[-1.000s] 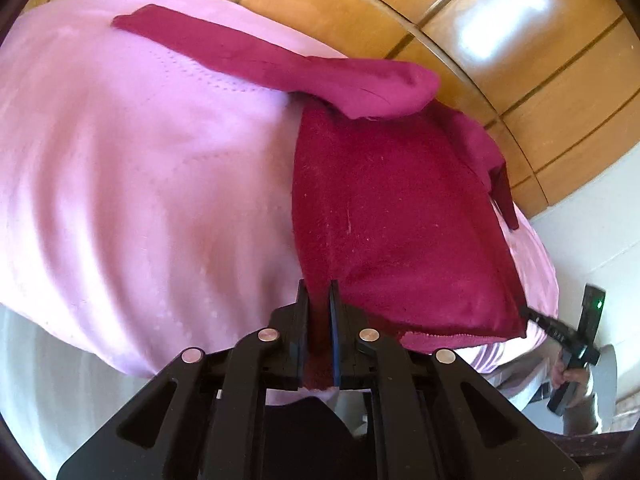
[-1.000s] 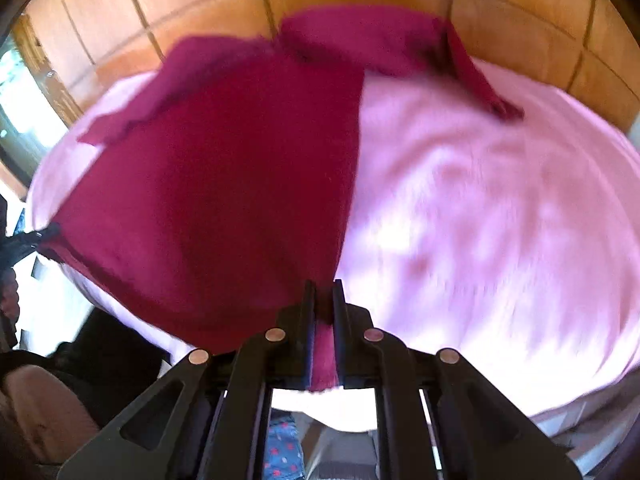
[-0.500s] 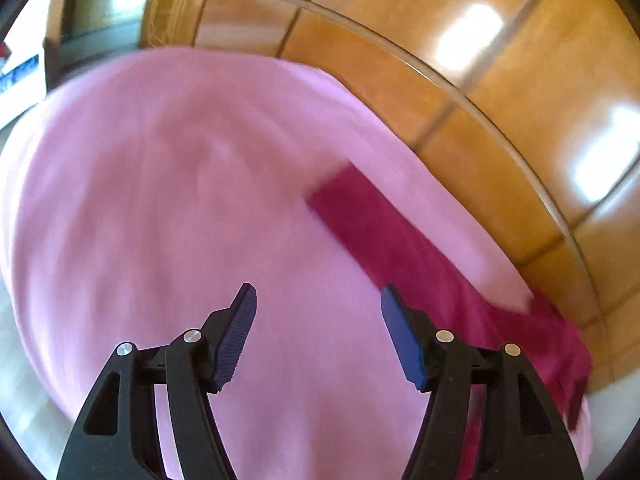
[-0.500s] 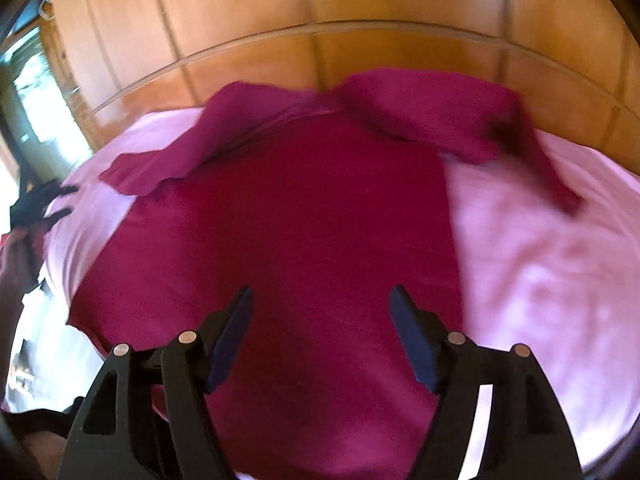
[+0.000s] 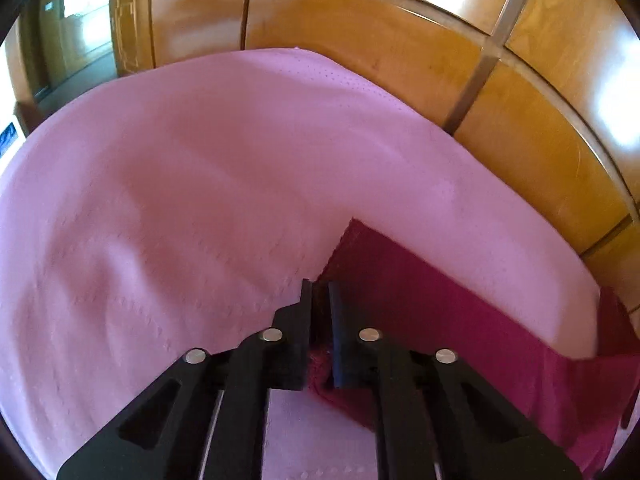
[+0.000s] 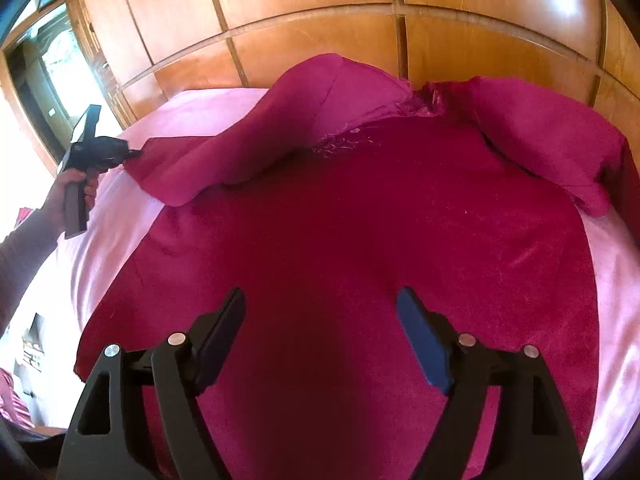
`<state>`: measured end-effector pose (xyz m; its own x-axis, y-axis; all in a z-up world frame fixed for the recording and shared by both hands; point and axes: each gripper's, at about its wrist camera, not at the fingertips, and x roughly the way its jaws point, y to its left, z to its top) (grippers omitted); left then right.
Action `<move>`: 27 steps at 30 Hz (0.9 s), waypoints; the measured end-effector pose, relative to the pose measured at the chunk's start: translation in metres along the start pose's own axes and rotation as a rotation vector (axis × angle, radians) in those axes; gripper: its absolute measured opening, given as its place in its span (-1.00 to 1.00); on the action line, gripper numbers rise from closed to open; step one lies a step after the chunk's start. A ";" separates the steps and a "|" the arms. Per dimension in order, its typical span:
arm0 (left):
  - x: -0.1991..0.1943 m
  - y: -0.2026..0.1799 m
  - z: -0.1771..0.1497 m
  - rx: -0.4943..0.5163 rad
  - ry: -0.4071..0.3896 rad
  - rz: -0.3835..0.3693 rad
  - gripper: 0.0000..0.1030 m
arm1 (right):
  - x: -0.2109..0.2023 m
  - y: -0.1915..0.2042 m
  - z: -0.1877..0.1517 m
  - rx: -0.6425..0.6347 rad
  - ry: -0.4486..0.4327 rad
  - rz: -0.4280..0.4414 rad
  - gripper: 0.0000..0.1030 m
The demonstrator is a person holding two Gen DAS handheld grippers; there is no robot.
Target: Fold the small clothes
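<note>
A dark red long-sleeved top (image 6: 360, 240) lies spread flat on the pink sheet (image 5: 180, 200), with both sleeves folded in near the collar. My left gripper (image 5: 319, 292) is shut on the end of the left sleeve (image 5: 440, 320), whose cloth shows between the pads. In the right wrist view that same gripper (image 6: 134, 153) sits at the sleeve's tip at the far left. My right gripper (image 6: 320, 308) hovers over the lower body of the top. Its jaws are opening and nothing is pinched between them.
A wooden panelled wall (image 6: 320, 20) runs close behind the bed. A person's hand (image 6: 74, 188) holds the left gripper's handle beyond the bed's left edge. The pink sheet spreads wide to the left of the sleeve.
Both grippers let go of the top's hem. The left one swung left, opened, then shut on the sleeve end. The right one opened and moved over the top's body.
</note>
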<state>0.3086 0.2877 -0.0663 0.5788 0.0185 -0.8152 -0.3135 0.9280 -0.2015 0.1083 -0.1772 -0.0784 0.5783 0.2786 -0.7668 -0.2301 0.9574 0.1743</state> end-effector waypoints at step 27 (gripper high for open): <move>-0.078 0.065 -0.019 -0.127 -0.134 0.156 -0.19 | 0.033 0.003 -0.002 -0.045 -0.031 -0.074 0.78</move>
<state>0.2288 0.3397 -0.0256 0.6079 0.2149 -0.7643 -0.4940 0.8560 -0.1522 0.1252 -0.1656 -0.1045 0.6193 0.2099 -0.7566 -0.2203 0.9714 0.0891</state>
